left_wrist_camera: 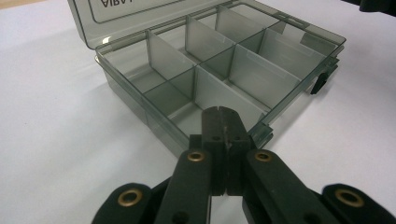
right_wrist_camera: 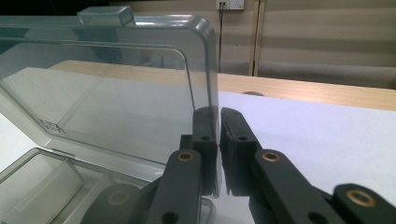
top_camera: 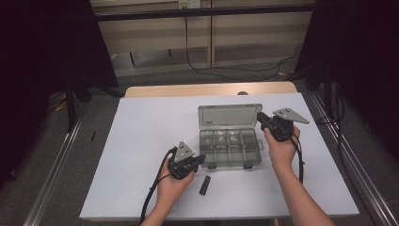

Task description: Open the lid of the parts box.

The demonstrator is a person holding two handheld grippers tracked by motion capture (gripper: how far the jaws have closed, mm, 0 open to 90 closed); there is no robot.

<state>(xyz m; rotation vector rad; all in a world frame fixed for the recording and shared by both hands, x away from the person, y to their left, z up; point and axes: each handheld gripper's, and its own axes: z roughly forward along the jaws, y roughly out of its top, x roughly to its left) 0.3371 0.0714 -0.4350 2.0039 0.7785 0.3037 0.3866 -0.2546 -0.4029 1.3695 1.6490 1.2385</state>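
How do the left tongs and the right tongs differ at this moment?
The left tongs are shut on nothing, at the front edge of the box; the right tongs pinch the side edge of the upright lid. The left tongs sit nearer the person. Both are black.

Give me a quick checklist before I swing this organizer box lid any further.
1. Right tongs shut on the lid's side edge: ok.
2. Left tongs shut, at the box's front rim: ok; whether they press it, cannot tell.
3. Lid upright, hinged open: ok.
4. Compartments look empty, nothing to spill: ok.
5. Small black piece lying apart from the box: ok.
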